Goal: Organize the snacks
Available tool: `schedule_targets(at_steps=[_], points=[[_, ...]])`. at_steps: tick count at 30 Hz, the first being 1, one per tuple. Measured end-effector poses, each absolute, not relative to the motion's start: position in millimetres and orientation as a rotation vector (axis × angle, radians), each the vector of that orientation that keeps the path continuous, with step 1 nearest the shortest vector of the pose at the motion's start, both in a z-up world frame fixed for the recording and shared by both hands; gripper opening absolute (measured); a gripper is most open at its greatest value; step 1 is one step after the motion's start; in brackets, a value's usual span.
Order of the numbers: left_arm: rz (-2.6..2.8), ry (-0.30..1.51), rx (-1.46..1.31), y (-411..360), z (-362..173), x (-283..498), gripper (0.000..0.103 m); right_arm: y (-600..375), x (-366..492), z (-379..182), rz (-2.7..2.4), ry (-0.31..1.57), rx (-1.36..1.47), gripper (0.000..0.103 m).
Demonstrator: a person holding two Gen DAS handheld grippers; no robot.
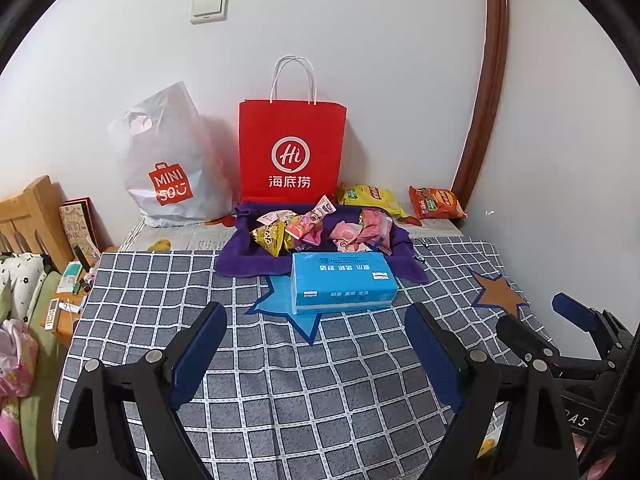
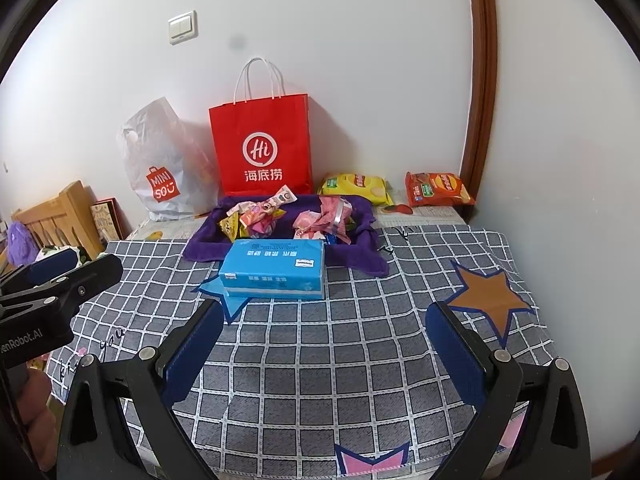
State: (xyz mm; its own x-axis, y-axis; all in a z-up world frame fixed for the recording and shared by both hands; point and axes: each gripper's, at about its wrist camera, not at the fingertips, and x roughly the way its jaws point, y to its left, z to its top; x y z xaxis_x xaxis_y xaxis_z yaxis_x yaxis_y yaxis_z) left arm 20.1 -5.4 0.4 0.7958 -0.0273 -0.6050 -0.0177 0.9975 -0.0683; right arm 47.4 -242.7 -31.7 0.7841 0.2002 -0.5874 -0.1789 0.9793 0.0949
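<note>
Soft, even room light; the red bag (image 1: 292, 152) casts a faint shadow rightward on the wall (image 1: 360, 40). Fisheye bends the edges, corners black.

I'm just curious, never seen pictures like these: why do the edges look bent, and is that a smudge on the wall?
Left wrist view: the fisheye lens bows the brown door frame; corners go black. Right wrist view: same bending, plus a faint grey spot on the wall, perhaps lens dirt; the red paper bag throws a soft shadow rightward.
</note>
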Motion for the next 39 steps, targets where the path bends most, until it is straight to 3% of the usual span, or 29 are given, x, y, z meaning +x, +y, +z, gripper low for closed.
schedule_targets(at_steps=[39], points=[[-0.01, 0.655, -0.071, -7.2, -1.8, 21.1, 0.09, -247.5, 48.7, -32.5, 0.199, 0.642, 0.058, 0.1]])
